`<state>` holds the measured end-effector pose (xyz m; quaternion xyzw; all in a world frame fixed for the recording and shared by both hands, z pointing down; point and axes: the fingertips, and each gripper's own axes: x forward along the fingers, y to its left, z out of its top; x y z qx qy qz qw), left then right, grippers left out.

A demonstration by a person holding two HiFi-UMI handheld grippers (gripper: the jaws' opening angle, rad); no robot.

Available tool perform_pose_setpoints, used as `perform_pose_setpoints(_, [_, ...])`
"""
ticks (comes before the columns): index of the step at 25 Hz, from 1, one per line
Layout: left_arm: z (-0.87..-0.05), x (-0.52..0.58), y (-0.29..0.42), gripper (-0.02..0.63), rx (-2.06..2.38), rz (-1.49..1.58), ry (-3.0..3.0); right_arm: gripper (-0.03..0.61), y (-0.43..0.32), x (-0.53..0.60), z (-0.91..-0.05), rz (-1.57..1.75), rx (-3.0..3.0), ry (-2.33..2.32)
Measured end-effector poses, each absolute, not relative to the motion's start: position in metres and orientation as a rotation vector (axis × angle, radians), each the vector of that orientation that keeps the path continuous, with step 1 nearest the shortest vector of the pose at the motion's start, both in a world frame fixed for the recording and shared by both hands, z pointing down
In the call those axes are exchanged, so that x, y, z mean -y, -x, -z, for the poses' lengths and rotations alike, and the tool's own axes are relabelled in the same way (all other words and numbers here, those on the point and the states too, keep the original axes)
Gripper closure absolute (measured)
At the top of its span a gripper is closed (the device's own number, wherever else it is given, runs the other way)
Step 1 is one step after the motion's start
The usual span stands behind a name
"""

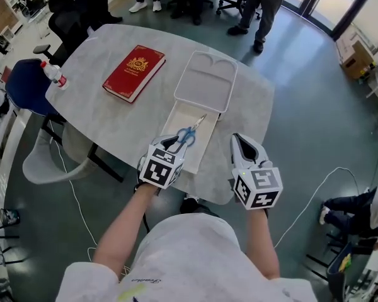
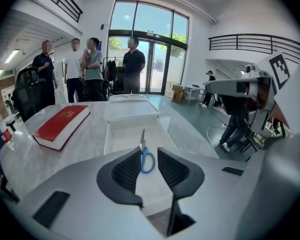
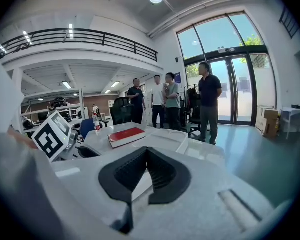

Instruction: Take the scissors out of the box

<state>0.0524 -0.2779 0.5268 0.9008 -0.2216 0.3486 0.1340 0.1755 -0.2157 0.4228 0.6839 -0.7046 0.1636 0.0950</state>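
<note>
Tabletop point(image 1: 107, 115) of pale grey marbled stone with rounded corners fills the middle of the head view. A dark blue padded chair point(image 1: 25, 87) stands at its nine o'clock edge. A shallow white rectangular box point(image 1: 201, 151) lies open on the table toward the six o'clock edge, and its white moulded lid point(image 1: 206, 80) lies flat at the box's twelve o'clock, touching it. A red hardcover book with a gold emblem point(image 1: 133, 72) rests at ten o'clock from the box, apart from it.

The left gripper point(image 2: 145, 150) hovers over the box's six o'clock end, tilted downward, its ribbed black jaws parted with nothing pressed between them. The right gripper point(image 3: 146, 150) is at four o'clock from the box, above the table's near rim, its jaw tips brought together on nothing.

A clear plastic bottle with a red cap point(image 1: 53, 74) lies at the table's nine o'clock edge. The blue-handled steel scissors point(image 1: 188, 134) lie flat inside the box, blades toward one o'clock and handles toward seven o'clock, just beyond the left gripper's tips and lined up with the gap between them.
</note>
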Motion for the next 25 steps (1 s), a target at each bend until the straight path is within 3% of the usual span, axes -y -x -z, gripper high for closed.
perform_pose_setpoints(25, [-0.612,0.305,-0.091,0.491,0.459,-1.495,-2.398,0.573,-0.235,0.265,-0.437,-0.553,2.094,-2.061])
